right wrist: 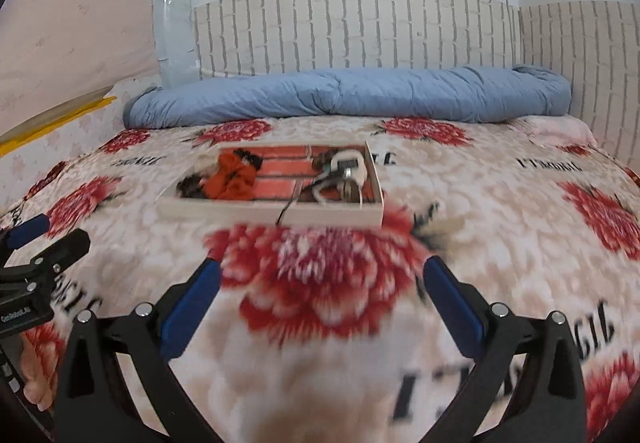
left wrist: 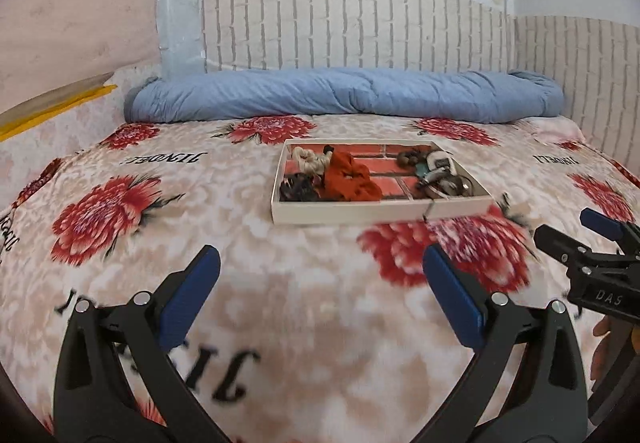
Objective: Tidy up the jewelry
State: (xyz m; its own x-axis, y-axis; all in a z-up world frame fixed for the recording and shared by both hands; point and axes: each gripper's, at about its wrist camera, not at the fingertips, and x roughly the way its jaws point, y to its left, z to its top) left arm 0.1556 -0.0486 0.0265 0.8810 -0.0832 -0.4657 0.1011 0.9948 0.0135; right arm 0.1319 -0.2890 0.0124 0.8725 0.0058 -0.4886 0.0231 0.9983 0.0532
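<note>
Shallow tray (left wrist: 360, 213) of jewelry on a flowered blanket (left wrist: 224, 187), both grippers hanging well short of it.

Broad bare blanket lies between the tray's near wall and both grippers; a rolled blue quilt (left wrist: 344, 93) lines the bed's far edge behind the tray. The left gripper (left wrist: 320, 297) and right gripper (right wrist: 322, 301) both gape wide, nothing between the pads. An orange cloth piece (left wrist: 350, 179) lies inside the tray.
</note>
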